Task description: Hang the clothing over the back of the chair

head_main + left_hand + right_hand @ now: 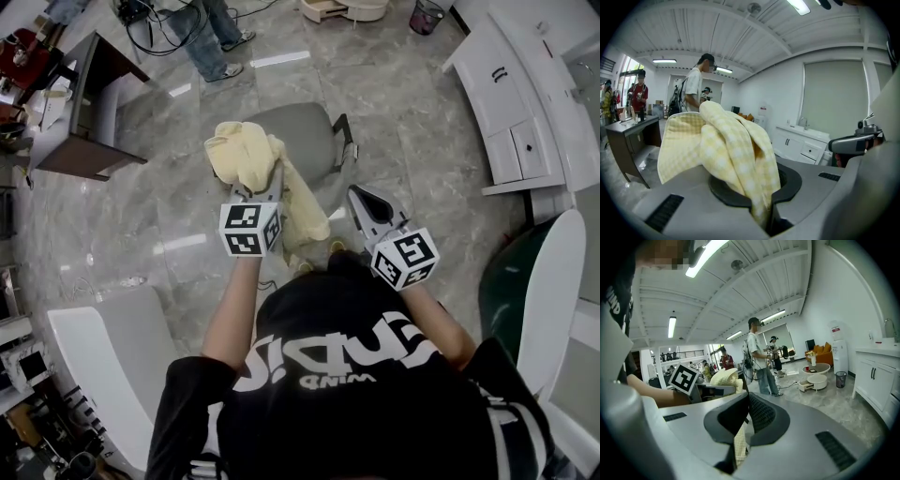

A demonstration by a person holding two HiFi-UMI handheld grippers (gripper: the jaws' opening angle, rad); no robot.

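A pale yellow checked garment (253, 155) is bunched up and hangs from my left gripper (269, 187), which is shut on it. Its folds rise out of the jaws as the garment (724, 145) in the left gripper view. One tail drops toward the lower right. The grey office chair (309, 131) stands just beyond and under the garment, partly covered by it. My right gripper (359, 195) hovers to the right of the hanging tail, apart from it, with its jaws together. A strip of the yellow garment (739, 444) shows through the slit between them.
A dark desk (89, 103) is at the far left, with a person (211, 37) standing beyond the chair. White cabinets (516, 103) line the right side. White seats (108, 352) sit at the lower left, and a white-and-green one (548, 291) at the right.
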